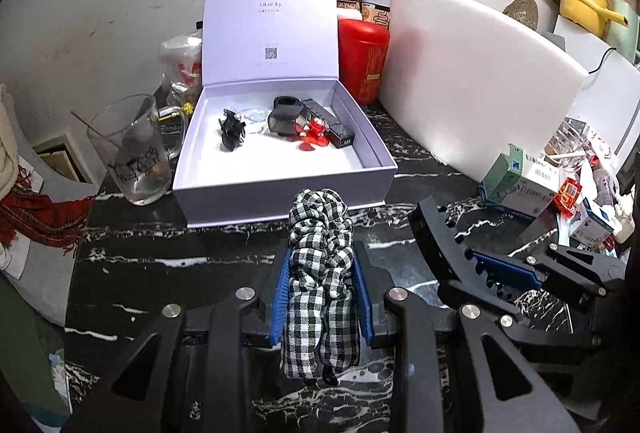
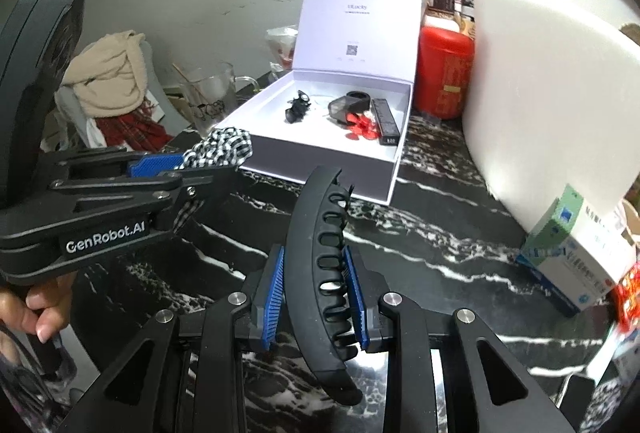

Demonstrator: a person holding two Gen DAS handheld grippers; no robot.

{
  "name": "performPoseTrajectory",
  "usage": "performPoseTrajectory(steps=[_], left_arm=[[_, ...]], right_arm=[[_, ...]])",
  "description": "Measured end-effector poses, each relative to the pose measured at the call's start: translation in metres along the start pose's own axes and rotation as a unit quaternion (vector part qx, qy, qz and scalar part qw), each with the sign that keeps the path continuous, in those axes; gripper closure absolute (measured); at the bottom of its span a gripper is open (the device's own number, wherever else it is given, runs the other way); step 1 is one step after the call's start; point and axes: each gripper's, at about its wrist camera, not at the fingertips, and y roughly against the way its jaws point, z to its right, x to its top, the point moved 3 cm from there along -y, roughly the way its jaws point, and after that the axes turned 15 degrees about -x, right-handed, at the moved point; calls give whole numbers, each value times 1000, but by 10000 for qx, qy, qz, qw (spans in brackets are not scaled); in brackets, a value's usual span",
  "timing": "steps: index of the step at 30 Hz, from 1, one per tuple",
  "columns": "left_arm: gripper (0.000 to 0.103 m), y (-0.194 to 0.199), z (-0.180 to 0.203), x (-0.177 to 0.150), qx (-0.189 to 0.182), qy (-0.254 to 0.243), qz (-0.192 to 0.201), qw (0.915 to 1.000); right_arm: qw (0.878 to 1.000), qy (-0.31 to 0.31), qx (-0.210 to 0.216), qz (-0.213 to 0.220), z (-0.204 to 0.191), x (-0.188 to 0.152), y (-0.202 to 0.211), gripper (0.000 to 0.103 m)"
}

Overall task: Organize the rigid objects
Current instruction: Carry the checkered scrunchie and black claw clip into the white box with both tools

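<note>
Left wrist view: left gripper (image 1: 322, 285) jaws clamp the checked headband (image 1: 320, 273) at frame centre, while right gripper (image 2: 314, 293) jaws pinch the black hair clip (image 2: 320, 273).

The headband (image 1: 320, 273) is black-and-white gingham. The hair clip (image 2: 324, 273) is plain black. The open box (image 1: 280, 161) is pale lilac-white, holding a small black clip (image 1: 231, 131) and a translucent red piece (image 1: 314, 139). The worktop (image 1: 180, 253) is black marble veined white. The canister (image 1: 362, 59) is red. The fingers (image 2: 274, 297) carry blue ribbed pads.
</note>
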Motion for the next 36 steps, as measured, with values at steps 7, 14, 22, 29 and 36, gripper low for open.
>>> performPoseTrajectory(steps=[7, 14, 22, 29, 36], left_arm=[[75, 0, -4, 18, 19, -49, 64, 10000], [75, -4, -11, 35, 33, -102, 107, 9999], [75, -10, -18, 61, 71, -215, 200, 9995], [75, -17, -16, 86, 99, -354, 354, 9987], [75, -29, -23, 108, 117, -390, 424, 9983]], right_arm=[[9999, 28, 5, 114, 0, 15, -2, 74], [9996, 116, -3, 275, 1, 35, -7, 74], [9990, 139, -43, 414, 7, 57, -17, 74], [9977, 237, -83, 634, 14, 78, -26, 74], [9971, 212, -107, 720, 23, 98, -38, 74]])
